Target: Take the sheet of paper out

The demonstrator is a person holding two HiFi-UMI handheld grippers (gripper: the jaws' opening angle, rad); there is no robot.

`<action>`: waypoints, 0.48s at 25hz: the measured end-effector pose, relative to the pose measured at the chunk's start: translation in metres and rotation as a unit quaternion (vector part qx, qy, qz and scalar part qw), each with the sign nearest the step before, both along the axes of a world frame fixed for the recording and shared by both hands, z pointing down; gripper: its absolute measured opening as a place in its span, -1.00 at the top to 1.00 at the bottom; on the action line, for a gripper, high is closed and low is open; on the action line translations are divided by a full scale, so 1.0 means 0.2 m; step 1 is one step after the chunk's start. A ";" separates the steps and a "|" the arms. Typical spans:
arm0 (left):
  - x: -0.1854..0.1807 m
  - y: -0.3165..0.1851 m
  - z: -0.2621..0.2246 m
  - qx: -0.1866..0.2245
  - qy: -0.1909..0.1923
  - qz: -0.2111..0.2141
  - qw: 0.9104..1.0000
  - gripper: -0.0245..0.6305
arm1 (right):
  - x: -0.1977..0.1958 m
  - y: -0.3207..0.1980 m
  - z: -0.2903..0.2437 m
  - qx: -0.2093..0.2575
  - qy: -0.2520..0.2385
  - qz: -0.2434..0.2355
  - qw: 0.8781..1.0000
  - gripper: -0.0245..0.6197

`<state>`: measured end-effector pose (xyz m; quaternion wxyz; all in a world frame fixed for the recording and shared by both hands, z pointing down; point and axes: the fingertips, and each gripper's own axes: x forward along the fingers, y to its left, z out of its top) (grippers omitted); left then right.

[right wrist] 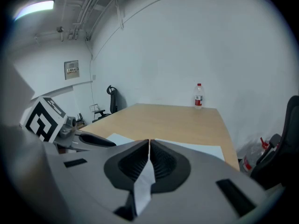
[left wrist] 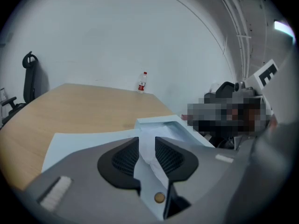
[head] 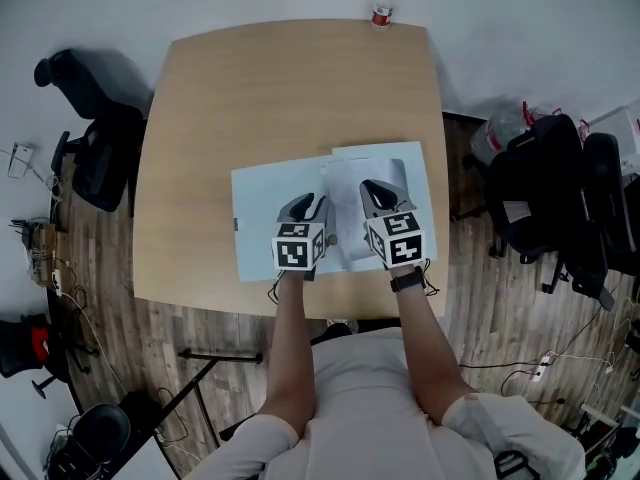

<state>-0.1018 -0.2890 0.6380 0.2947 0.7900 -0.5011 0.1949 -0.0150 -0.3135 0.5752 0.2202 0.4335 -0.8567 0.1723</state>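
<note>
A pale blue folder (head: 258,218) lies open on the wooden table (head: 280,88), near its front edge. A white sheet of paper (head: 342,183) rests across the folder's right half. My left gripper (head: 312,206) is down over the folder; in the left gripper view its jaws (left wrist: 146,141) stand apart, with the creased white paper (left wrist: 148,158) in the gap and the pads not pressing on it. My right gripper (head: 372,190) is beside it on the right. Its jaws (right wrist: 149,144) are shut on the sheet (right wrist: 145,183), which runs down between the pads.
A water bottle (head: 382,3) stands at the table's far edge. A black office chair (head: 95,138) stands left of the table; another black chair with bags (head: 560,198) is at the right. Cables lie on the wooden floor.
</note>
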 end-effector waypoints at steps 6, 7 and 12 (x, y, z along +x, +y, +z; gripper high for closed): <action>0.09 0.05 0.14 -0.055 0.023 0.050 0.997 0.51 | 0.03 -0.03 0.08 -0.020 0.006 0.009 1.000 0.88; 0.10 0.05 0.16 -0.062 0.023 0.055 0.996 0.49 | 0.03 -0.03 0.09 -0.023 0.007 0.009 1.000 0.88; 0.13 0.07 0.25 -0.081 0.017 0.069 0.994 0.43 | 0.04 -0.04 0.15 -0.035 0.007 0.011 0.999 0.88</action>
